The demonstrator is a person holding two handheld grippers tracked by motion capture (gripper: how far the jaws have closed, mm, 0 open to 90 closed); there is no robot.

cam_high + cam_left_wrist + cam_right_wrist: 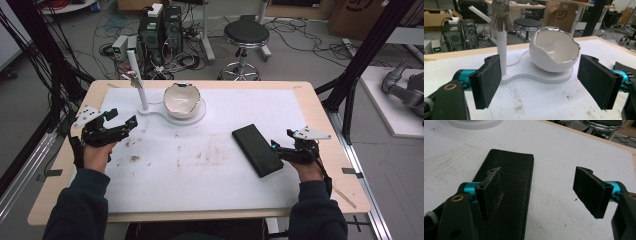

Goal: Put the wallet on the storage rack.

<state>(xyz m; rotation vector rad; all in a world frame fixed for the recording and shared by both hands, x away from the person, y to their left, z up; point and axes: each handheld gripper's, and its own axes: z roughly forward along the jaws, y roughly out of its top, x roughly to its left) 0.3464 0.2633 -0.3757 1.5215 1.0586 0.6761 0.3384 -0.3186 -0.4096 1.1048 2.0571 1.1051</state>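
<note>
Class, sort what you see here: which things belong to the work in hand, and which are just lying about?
In the work:
- flat black leather case, under the open right gripper
- white eggshell-shaped bowl on its white stand, ahead of the open left gripper
- bunch of metal keys hanging on the stand's post

Lying about:
- black round stool
- computer towers
- floor cables

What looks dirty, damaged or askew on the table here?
The white mat carries brown smudges and crumbs across its middle, thickest near the left hand-held gripper. The black case lies at a slant to the table edge. The white bowl has a jagged, eggshell-like rim, which looks shaped that way rather than broken.
</note>
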